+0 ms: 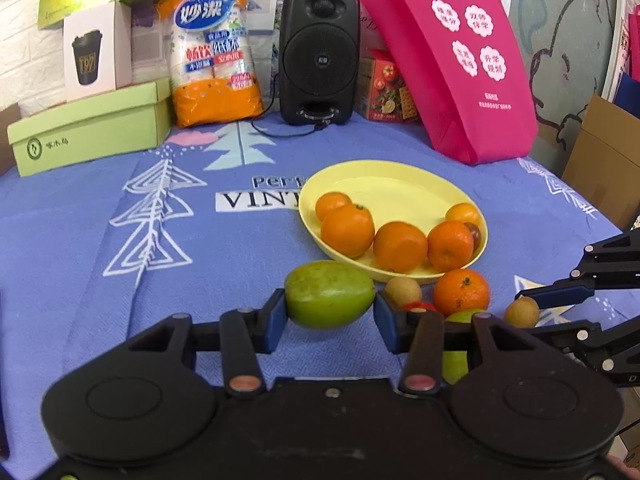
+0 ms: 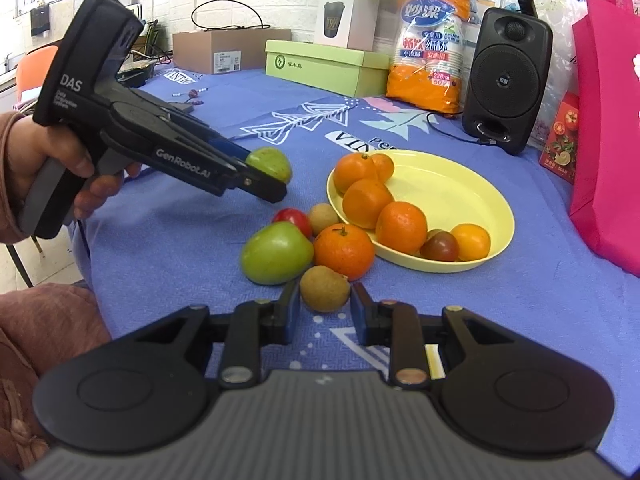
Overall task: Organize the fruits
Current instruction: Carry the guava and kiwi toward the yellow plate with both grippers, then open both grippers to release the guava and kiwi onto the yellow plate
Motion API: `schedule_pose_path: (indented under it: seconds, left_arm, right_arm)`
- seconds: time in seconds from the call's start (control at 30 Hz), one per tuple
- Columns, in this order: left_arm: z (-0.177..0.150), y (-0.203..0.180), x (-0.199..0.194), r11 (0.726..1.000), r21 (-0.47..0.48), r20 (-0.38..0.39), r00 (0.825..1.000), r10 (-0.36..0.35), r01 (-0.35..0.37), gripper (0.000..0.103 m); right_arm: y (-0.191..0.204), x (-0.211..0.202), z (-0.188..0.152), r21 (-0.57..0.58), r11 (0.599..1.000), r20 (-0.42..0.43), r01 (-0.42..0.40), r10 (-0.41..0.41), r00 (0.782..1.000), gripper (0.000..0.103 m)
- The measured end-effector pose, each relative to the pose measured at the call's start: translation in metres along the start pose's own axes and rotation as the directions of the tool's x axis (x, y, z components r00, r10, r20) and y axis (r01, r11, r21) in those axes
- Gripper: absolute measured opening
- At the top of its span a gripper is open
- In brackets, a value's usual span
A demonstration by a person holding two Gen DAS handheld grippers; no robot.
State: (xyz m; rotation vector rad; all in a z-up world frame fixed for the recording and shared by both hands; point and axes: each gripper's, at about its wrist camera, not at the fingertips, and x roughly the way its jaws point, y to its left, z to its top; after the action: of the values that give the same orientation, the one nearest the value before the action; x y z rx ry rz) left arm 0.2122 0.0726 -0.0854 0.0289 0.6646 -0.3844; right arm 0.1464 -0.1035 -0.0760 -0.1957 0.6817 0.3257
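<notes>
My left gripper [image 1: 330,314] is shut on a green fruit [image 1: 330,294] and holds it above the blue cloth, left of the yellow plate [image 1: 400,184]; it also shows in the right wrist view [image 2: 268,164]. The plate [image 2: 472,188] holds several oranges [image 2: 400,222] and a dark tomato [image 2: 440,246]. My right gripper [image 2: 325,304] is open around a brown longan [image 2: 324,288], jaws not touching it. Beside the plate lie a green tomato [image 2: 276,254], an orange [image 2: 344,250], a red tomato [image 2: 294,220] and another longan [image 2: 324,218].
A black speaker [image 2: 506,76], a pink bag [image 2: 608,152], an orange cup pack [image 2: 430,56] and green boxes [image 2: 328,66] line the back. A cardboard box [image 2: 228,50] stands at the far left.
</notes>
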Motion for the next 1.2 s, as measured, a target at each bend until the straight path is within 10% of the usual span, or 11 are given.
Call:
schedule_pose_path:
  seconds: [1.2]
  left_arm:
    - [0.073, -0.041, 0.083, 0.989, 0.124, -0.018, 0.997, -0.075, 0.076, 0.047]
  right_arm:
    - [-0.075, 0.033, 0.055, 0.091, 0.988, 0.075, 0.124, -0.131, 0.989, 0.028]
